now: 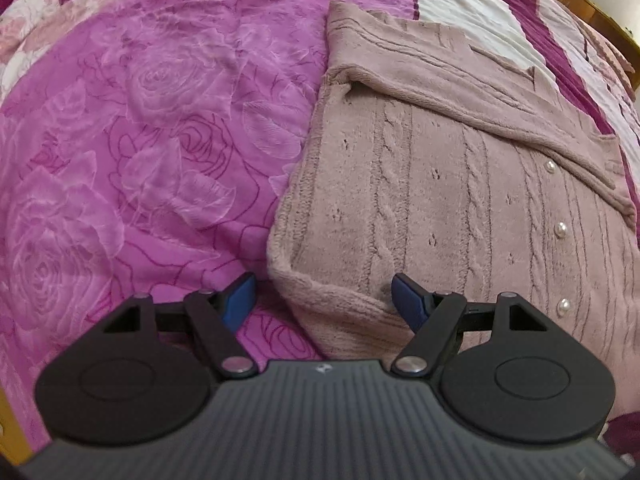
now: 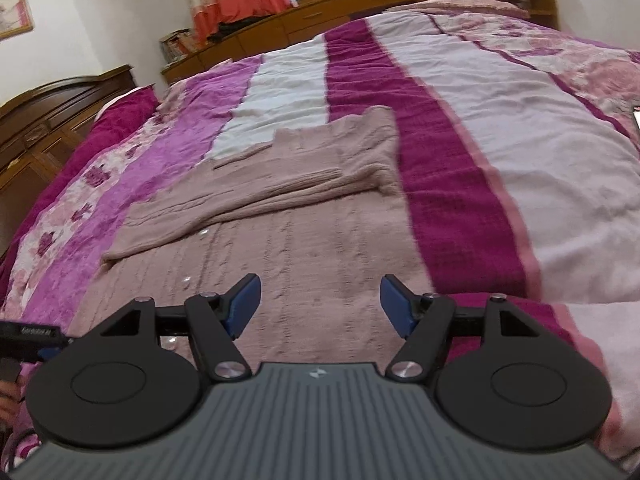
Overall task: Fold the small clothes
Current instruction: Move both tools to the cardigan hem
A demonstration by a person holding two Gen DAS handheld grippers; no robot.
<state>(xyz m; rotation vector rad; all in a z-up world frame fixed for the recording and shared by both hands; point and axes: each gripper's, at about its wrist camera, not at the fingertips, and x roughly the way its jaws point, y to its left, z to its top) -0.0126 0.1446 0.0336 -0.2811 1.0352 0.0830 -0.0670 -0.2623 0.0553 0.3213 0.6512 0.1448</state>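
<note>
A dusty-pink cable-knit cardigan (image 1: 460, 184) with pearl buttons (image 1: 561, 227) lies flat on the bed, one sleeve (image 1: 460, 96) folded across its chest. My left gripper (image 1: 324, 300) is open and empty, its jaws wide apart on either side of the cardigan's near left hem corner, low over it. In the right wrist view the same cardigan (image 2: 304, 240) lies ahead with the sleeve (image 2: 256, 204) folded over it. My right gripper (image 2: 320, 304) is open and empty, just above the cardigan's near hem.
The bed is covered by a magenta rose-print blanket (image 1: 140, 140) and a white and purple striped quilt (image 2: 500, 120). A wooden headboard and cabinets (image 2: 360, 4) stand at the far end. The left gripper's body (image 2: 28, 344) shows at the right view's left edge.
</note>
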